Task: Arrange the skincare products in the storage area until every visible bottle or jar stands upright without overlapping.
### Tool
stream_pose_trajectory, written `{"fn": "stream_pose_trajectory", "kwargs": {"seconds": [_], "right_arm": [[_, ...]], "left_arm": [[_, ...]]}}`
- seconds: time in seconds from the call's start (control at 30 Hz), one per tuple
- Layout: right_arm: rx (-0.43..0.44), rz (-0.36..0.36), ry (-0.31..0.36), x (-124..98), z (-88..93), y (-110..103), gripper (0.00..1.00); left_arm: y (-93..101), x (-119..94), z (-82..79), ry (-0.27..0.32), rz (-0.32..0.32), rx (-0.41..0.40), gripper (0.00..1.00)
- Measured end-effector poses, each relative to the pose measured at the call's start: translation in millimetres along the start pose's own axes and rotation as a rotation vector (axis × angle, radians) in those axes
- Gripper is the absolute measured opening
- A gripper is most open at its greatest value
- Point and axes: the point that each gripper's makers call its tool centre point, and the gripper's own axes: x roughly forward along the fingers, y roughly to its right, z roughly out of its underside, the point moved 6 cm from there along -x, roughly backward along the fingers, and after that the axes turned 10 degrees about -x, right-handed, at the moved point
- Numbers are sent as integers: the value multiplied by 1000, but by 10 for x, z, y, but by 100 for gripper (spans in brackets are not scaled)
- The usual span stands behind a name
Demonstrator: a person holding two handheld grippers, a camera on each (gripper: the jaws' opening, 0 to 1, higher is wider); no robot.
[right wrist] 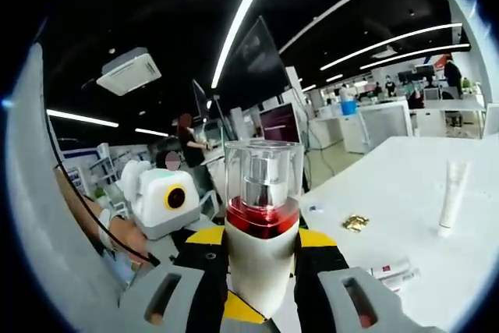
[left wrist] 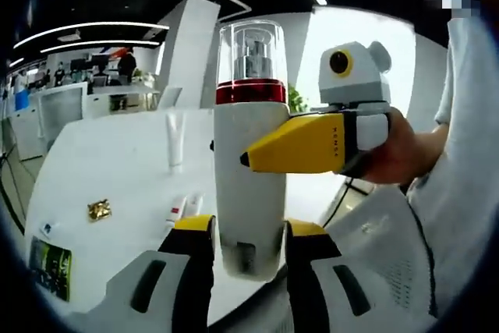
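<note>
1. Left gripper view: the left gripper (left wrist: pixel 249 235) rises from the bottom with its yellow-tipped jaws clenched on the lower end of a white pump bottle (left wrist: pixel 249 185); the bottle stands upright in the view, with a red band and a clear cap on top, held up above the white table (left wrist: pixel 117 169); the right gripper (left wrist: pixel 308 146) comes in from the right, a hand (left wrist: pixel 398 150) holding it, its yellow jaw lying against the bottle's middle; farther off on the table a white tube (left wrist: pixel 175 136) stands upright; a small gold object (left wrist: pixel 99 209) lies to the left and two small tubes (left wrist: pixel 185 208) lie near the jaws.

2. Right gripper view: the right gripper (right wrist: pixel 261 263) grasps the same pump bottle (right wrist: pixel 263 239) between its jaws, just below the red band; the white tube (right wrist: pixel 452 196) stands on the table (right wrist: pixel 405 216) to the right; the gold object (right wrist: pixel 357 222) lies nearer the bottle.
</note>
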Motion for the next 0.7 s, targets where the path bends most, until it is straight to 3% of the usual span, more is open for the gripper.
{"fn": "stream_pose_trajectory", "kwargs": {"seconds": [0.1, 0.17, 0.6, 0.7], "right_arm": [[-3, -2, -2, 2, 1, -3, 26], [-3, -4, -1, -1, 2, -9, 26], [0, -3, 43, -24, -153, 20, 26], [-12, -4, 52, -21, -212, 10, 26]], "left_arm": [[28, 7, 9, 13, -15, 7, 29], [43, 34, -40, 54, -12, 70, 34], [3, -21, -185, 108, 12, 41, 29], [27, -23, -243, 118, 6, 71, 30]]}}
